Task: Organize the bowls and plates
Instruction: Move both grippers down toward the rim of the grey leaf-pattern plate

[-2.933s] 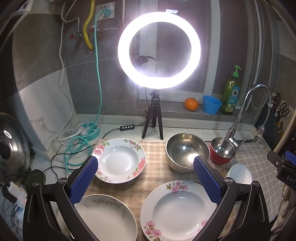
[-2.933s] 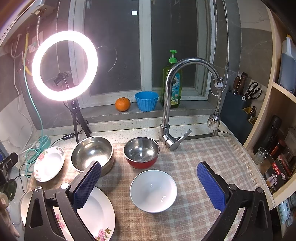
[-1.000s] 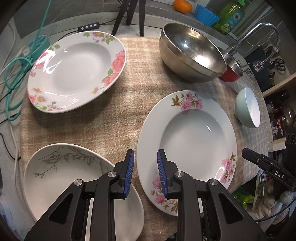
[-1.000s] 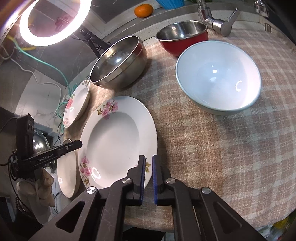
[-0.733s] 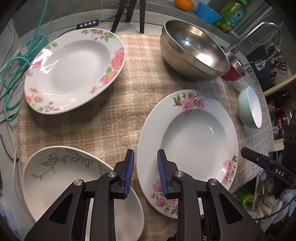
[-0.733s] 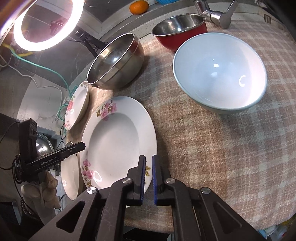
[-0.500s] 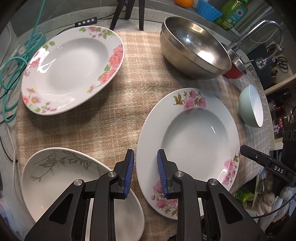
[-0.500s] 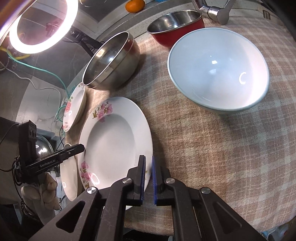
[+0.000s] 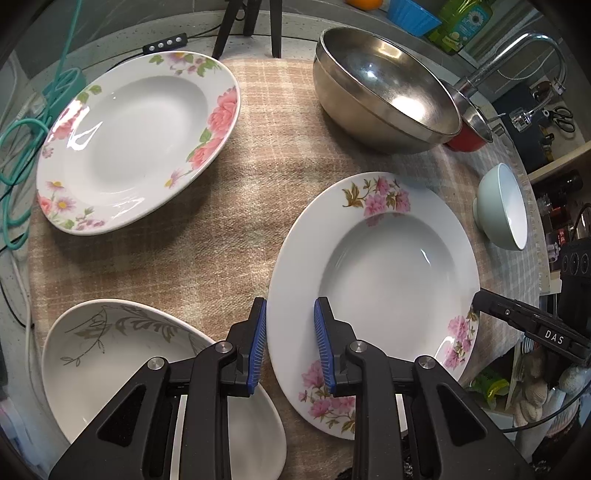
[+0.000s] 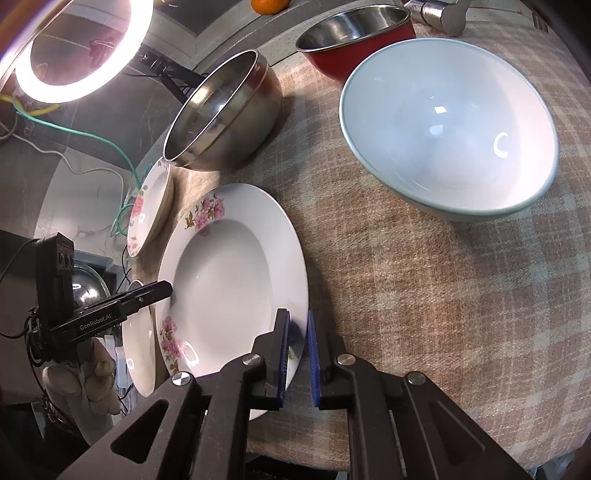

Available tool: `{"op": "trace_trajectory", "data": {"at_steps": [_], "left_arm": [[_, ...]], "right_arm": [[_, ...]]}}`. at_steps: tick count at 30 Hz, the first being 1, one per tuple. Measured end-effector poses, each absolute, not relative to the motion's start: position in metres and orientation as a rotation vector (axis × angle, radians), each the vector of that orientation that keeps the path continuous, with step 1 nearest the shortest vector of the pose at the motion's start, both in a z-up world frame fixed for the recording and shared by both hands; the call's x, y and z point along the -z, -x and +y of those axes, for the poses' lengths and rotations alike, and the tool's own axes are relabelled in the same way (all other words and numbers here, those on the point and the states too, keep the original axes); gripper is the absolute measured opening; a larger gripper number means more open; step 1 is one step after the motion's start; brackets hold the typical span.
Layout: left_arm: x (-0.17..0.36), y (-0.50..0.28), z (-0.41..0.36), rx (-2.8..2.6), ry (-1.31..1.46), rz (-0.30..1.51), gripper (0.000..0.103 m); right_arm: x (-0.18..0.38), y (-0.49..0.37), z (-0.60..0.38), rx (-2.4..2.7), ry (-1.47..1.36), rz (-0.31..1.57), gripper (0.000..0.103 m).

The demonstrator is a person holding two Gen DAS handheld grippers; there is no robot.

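Note:
A white plate with pink flowers [image 9: 388,266] [image 10: 221,273] lies on the checked cloth [image 9: 229,229]. My left gripper [image 9: 290,306] is shut on its left rim, one pad outside the edge and one over the rim. In the right wrist view that gripper's finger [image 10: 155,291] rests on the same rim. My right gripper [image 10: 297,315] straddles the opposite rim; its jaws are opening and a thin gap shows at the pads. A rose-patterned plate [image 9: 133,136] sits far left. A grey-leaf dish [image 9: 110,350] lies near left, partly under my left gripper.
A large steel bowl [image 9: 388,85], a red bowl [image 9: 469,138] and a pale green bowl [image 10: 443,129] stand behind and right of the plate. Cables [image 9: 22,147] and tripod legs [image 9: 258,26] lie at the back left, below a ring light [image 10: 74,48]. The counter's front edge runs just below both grippers.
Both grippers came down from wide open above the counter and closed over the pink-flowered plate's opposite rims. In the last half second the right jaws parted slightly.

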State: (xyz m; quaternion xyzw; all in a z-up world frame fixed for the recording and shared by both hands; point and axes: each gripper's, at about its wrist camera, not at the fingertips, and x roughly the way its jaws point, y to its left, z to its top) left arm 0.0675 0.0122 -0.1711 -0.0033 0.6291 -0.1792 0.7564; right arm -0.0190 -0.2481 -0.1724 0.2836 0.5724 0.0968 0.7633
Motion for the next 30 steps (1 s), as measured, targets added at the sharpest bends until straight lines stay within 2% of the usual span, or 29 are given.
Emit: {"op": "trace_trajectory", "data": {"at_steps": [30], "left_arm": [[0.169,-0.04,-0.01,0.401,0.047,1.379,0.024]], "right_arm": [[0.167,0.028,-0.274,-0.149,-0.596,1.263,0.011]]}}
